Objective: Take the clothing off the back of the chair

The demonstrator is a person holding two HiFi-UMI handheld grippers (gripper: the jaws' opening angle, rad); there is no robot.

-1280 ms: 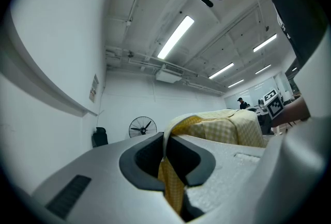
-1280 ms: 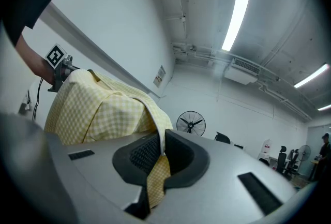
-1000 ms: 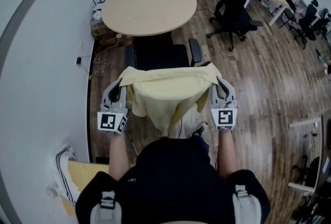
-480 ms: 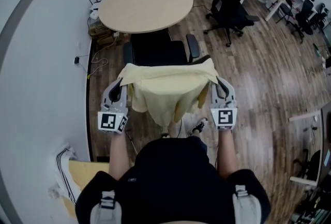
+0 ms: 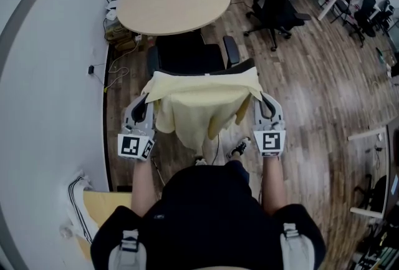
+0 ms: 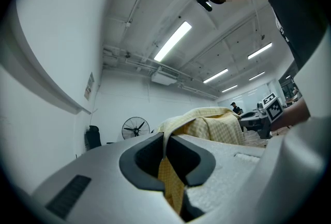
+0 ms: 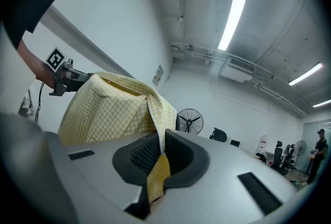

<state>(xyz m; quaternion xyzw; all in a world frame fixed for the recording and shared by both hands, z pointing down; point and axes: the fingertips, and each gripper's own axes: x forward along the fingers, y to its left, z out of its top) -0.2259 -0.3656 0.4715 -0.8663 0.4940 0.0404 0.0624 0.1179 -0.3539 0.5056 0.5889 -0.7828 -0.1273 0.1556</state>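
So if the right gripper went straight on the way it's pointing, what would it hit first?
Apart from the yellow garment the right gripper is shut on, probably the right end of the black chair's back under that garment; depth is unclear, so it could slip past toward the armrest.

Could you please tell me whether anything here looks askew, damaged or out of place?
Nothing stands out. The yellow checked garment hangs evenly between the left gripper and the right gripper, each shut on an upper corner, with its middle sagging near the black chair. No tear or spill shows.
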